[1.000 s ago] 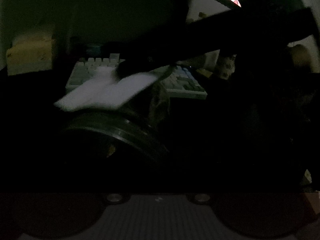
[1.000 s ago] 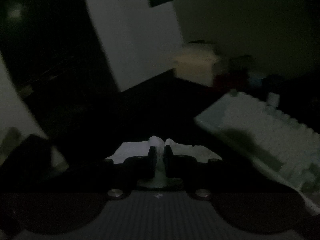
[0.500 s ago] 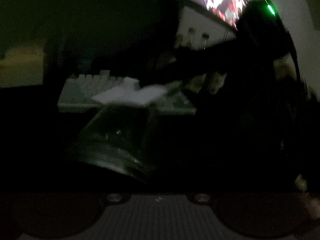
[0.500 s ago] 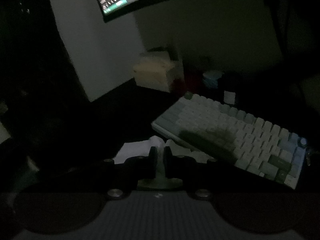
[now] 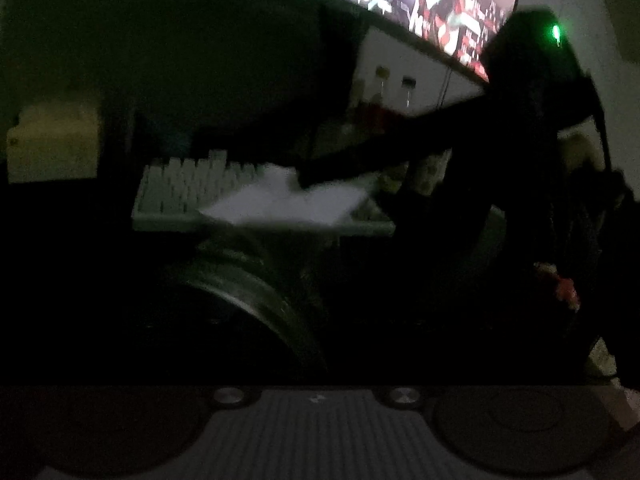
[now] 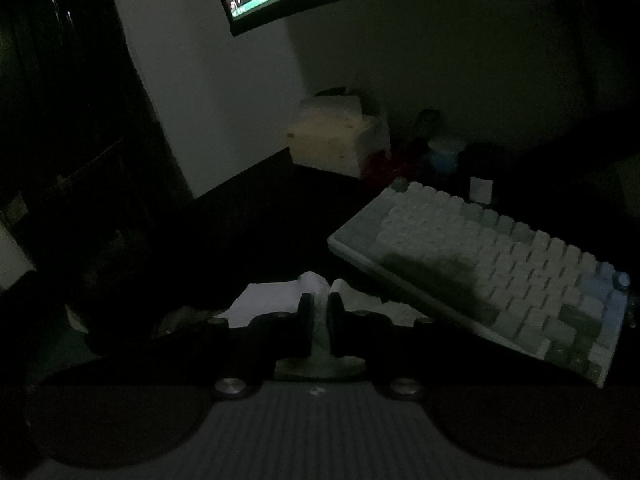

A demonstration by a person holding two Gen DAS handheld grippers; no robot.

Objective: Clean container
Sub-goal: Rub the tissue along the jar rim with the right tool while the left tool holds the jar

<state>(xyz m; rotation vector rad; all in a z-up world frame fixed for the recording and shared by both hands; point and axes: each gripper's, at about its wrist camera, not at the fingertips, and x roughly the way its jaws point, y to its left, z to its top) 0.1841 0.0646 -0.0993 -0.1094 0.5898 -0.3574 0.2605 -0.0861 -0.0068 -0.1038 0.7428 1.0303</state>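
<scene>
Here the right claw (image 6: 319, 312), clenched on the white tissue (image 5: 288, 200), hangs just above the container (image 5: 248, 284); left claw's jaws opening, unseen.

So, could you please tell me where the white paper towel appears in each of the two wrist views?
Left wrist view: the white paper towel is at centre, above the dark container, held by the right hand-held gripper.
Right wrist view: bottom centre, pinched between the fingers.
Shared landmark: the keyboard.
</scene>
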